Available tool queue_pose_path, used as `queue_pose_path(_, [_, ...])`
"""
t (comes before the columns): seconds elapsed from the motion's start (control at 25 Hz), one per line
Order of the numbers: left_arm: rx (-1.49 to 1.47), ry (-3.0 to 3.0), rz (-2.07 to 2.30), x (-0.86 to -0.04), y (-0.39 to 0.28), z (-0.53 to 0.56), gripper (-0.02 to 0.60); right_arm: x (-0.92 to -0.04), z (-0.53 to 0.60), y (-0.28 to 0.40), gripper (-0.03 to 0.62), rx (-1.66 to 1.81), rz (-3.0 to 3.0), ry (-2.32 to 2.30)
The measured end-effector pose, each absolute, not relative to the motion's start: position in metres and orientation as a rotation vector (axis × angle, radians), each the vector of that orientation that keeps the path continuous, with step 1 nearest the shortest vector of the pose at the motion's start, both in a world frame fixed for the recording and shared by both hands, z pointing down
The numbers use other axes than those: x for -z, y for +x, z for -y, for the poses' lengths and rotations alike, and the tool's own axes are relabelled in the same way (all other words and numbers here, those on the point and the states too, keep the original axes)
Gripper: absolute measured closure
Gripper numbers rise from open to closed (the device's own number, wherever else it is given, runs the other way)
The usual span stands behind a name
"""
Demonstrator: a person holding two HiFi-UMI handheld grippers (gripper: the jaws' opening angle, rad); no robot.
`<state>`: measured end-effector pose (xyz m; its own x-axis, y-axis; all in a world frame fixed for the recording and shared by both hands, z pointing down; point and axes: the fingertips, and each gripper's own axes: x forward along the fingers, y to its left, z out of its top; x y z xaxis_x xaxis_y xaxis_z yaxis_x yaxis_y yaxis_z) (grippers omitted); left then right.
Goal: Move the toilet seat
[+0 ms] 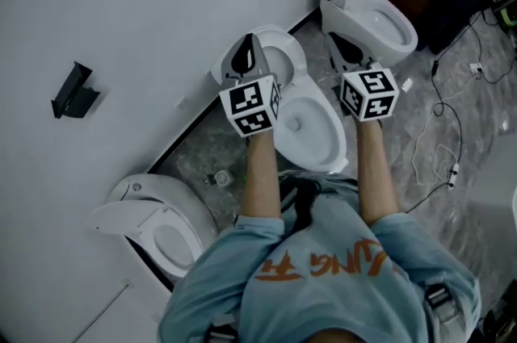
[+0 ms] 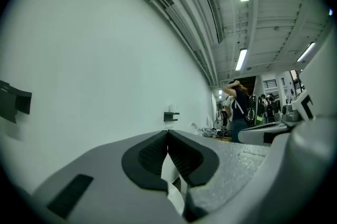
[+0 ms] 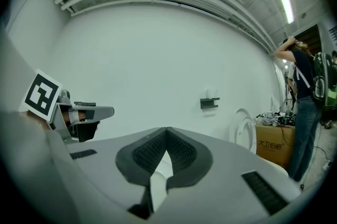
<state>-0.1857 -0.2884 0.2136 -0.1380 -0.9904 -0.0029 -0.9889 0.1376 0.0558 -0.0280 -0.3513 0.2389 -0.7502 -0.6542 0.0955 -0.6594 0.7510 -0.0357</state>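
Observation:
The middle toilet (image 1: pixel 311 127) stands right before me, its seat and lid (image 1: pixel 279 59) raised toward the white wall. My left gripper (image 1: pixel 245 52) is held up by the left edge of that raised lid, jaws shut with nothing between the pads (image 2: pixel 181 157). My right gripper (image 1: pixel 346 51) hovers to the right of the bowl, also shut and empty. In the left gripper view the left gripper (image 2: pixel 168 133) points along the wall. In the right gripper view the right gripper (image 3: pixel 167 129) faces the wall, and the left gripper's marker cube (image 3: pixel 41 95) shows at the left.
A second toilet (image 1: pixel 161 224) stands at the lower left and a third (image 1: pixel 371 10) at the upper right, both with lids up. A black bracket (image 1: pixel 74 91) hangs on the wall. A cardboard box (image 3: pixel 271 144), a standing person (image 3: pixel 305 107) and floor cables (image 1: pixel 440 140) lie to the right.

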Motion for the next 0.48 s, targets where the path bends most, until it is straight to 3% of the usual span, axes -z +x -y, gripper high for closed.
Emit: queue_pose_path(0.48, [0.039,2.063,2.356,-0.193,-0.185,0.281,0.580,-0.204,0.352,-0.071,0.595,0.008,2.966,0.857])
